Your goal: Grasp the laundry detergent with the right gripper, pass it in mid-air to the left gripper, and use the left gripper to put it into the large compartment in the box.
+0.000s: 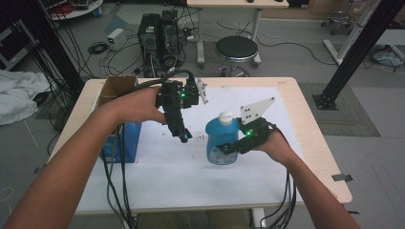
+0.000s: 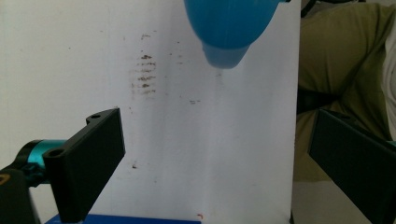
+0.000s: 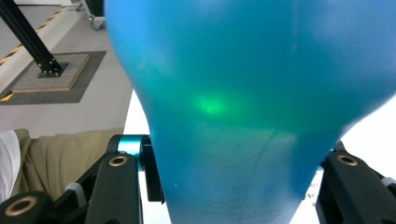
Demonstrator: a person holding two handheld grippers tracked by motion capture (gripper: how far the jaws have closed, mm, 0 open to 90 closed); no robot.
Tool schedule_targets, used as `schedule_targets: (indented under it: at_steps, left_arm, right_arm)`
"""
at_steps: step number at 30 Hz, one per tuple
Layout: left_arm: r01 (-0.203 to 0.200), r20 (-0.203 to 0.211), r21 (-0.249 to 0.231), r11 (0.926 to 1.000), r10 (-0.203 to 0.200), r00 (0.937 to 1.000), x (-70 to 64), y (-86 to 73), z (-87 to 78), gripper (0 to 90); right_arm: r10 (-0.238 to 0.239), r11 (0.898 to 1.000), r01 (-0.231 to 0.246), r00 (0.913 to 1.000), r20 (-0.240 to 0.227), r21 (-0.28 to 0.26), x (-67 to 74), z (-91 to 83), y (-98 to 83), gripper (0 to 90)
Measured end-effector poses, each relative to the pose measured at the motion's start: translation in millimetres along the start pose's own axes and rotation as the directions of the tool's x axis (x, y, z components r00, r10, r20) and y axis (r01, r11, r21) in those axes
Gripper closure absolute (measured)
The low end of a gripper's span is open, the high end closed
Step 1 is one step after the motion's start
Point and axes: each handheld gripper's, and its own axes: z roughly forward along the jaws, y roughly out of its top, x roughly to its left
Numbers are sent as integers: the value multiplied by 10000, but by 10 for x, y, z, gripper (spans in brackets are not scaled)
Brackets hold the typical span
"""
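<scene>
At the table's left, the left gripper (image 1: pixel 184 136) hangs from a raised hand, pointing down over the white mat (image 1: pixel 157 167), jaws apart and empty. Right of it, the right gripper (image 1: pixel 224 149) is clamped on the blue bottle (image 1: pixel 222 143) at mid-table, reaching in sideways. No label is readable. The left gripper view adds brown smudges (image 2: pixel 144 74) on the mat.

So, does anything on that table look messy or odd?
Yes: brownish smudges stain the white sheet left of the blue bottle, like dried marks. The bottle itself stands upright, nothing spilled.
</scene>
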Motion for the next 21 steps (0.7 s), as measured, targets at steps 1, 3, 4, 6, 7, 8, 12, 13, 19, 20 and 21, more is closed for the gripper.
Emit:
schedule_targets:
  at_steps: [1, 3, 4, 6, 7, 8, 12, 13, 19, 20, 21]
  left_arm:
    - [22, 67, 4, 10000, -22, 10000, -4, 6, 4, 39]
    - [30, 118, -2, 10000, -30, 9999, -11, 15, 5, 40]
    - [44, 168, -24, 10000, -44, 9998, -14, 19, 5, 40]
    - [44, 198, -59, 10000, -43, 9998, -15, 29, 1, 40]
    - [84, 254, -58, 9999, -83, 9996, -17, 34, 0, 40]
    - [101, 281, -91, 9999, -98, 9996, -20, 38, 2, 40]
    - [47, 371, -82, 10000, -44, 9993, -28, 74, 8, 40]
    - [10, 401, -81, 10000, -7, 9992, -27, 85, 10, 40]
    - [-51, 442, -175, 9998, 59, 9990, -39, 159, 40, 40]
    - [-96, 481, -156, 9998, 104, 9988, -38, 170, 43, 40]
    - [-87, 480, -157, 9998, 95, 9988, -40, 180, 47, 40]
  right_arm:
    - [-44, 10000, 44, 10000, -50, -4, -2, 27, 12, 458]
    - [-118, 9999, 119, 9998, -137, 64, -1, 82, 39, 458]
    - [-169, 9998, 171, 9997, -169, 108, 2, 109, 54, 458]
    - [-261, 9995, 266, 9993, -257, 194, 5, 161, 82, 458]
    - [-286, 9994, 292, 9992, -289, 204, 8, 185, 95, 458]
    - [-310, 9993, 317, 9990, -322, 214, 8, 207, 106, 458]
    - [-430, 9989, 438, 9984, -373, 188, 8, 272, 147, 458]
    - [-451, 9988, 457, 9983, -376, 173, 8, 284, 157, 458]
    - [-473, 9988, 478, 9980, -429, 109, 14, 359, 212, 459]
    - [-474, 9988, 479, 9980, -430, 108, 16, 372, 221, 459]
    - [-473, 9988, 479, 9978, -459, 111, 19, 384, 229, 459]
